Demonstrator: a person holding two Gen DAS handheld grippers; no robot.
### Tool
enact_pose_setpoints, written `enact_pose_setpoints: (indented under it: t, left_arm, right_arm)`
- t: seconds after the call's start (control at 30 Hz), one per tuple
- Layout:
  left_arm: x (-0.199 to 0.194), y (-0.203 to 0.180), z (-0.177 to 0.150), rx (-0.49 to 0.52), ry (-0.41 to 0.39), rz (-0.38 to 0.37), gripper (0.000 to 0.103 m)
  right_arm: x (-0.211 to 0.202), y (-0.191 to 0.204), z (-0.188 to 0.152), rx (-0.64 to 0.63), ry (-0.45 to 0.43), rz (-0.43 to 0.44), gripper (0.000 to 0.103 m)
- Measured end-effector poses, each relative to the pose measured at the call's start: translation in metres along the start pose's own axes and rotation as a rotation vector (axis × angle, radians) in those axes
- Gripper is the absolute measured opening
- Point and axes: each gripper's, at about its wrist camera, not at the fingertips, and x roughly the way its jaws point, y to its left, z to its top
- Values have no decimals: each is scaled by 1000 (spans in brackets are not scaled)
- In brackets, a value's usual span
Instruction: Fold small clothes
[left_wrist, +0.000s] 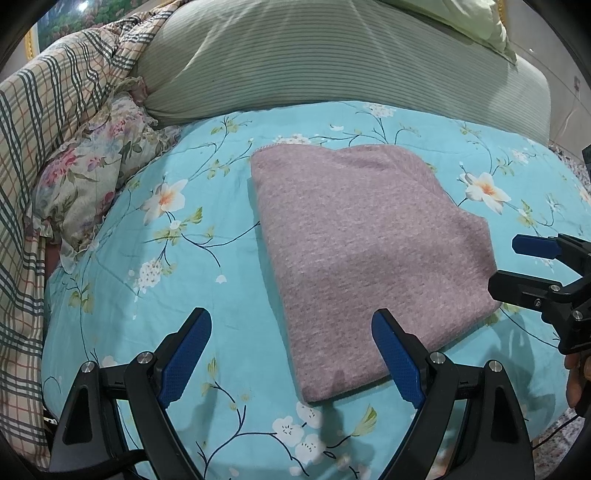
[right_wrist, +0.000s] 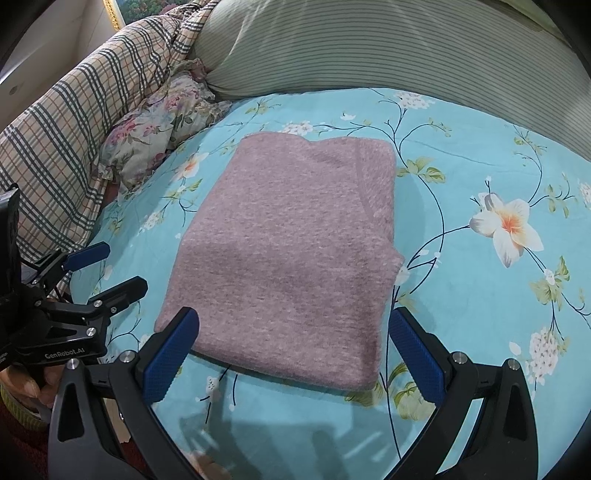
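A mauve knitted garment (left_wrist: 362, 254) lies folded into a flat rectangle on the turquoise floral bedspread (left_wrist: 177, 288); it also shows in the right wrist view (right_wrist: 288, 258). My left gripper (left_wrist: 291, 325) is open and empty, hovering over the garment's near left corner. My right gripper (right_wrist: 293, 325) is open and empty, its jaws spread just above the garment's near edge. Each gripper shows in the other's view: the right one (left_wrist: 506, 266) at the garment's right edge, the left one (right_wrist: 122, 269) at its left edge.
A green striped pillow (left_wrist: 332, 62) lies behind the garment. A plaid quilt (left_wrist: 48, 122) and a floral pillow (left_wrist: 92, 177) are piled at the left. The bed's edge runs along the near side, with a hand (right_wrist: 26, 387) on the left gripper's grip.
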Motion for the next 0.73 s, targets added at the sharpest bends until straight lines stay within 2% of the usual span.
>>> enact_pose_setpoints:
  t: [0.73]
  left_arm:
    - [9, 2, 13, -23, 3, -24, 91]
  right_arm:
    - [14, -17, 9, 53, 1, 1, 102]
